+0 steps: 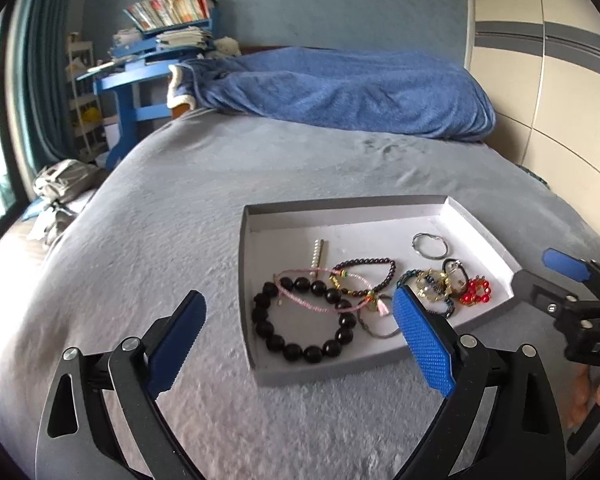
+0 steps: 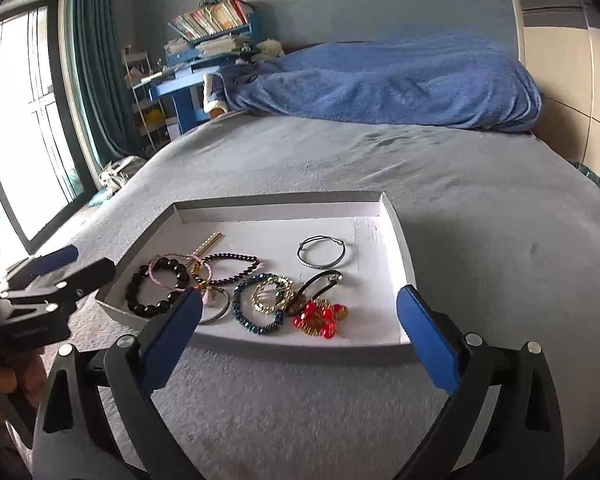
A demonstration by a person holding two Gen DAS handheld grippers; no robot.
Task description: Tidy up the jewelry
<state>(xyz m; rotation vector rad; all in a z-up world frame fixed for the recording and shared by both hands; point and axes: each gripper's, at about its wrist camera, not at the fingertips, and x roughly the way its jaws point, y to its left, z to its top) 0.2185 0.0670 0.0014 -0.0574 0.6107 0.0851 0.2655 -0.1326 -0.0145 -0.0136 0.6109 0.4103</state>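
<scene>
Jewelry (image 2: pixel 260 292) of glossy round beads in shallow white cardboard tray (image 2: pixel 404 240), both grippers (image 1: pixel 300 332) (image 2: pixel 300 328) wide open, empty.

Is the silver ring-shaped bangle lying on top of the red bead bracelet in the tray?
No. The silver bangle lies alone on bare tray floor, apart from the red bead bracelet nearer the camera.

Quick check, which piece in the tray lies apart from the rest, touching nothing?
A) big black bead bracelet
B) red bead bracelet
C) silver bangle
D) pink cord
C: the silver bangle lies alone on bare tray floor near the far right corner, while the red bead bracelet, black bead bracelet and pink cord all overlap or touch neighbouring pieces.
</scene>
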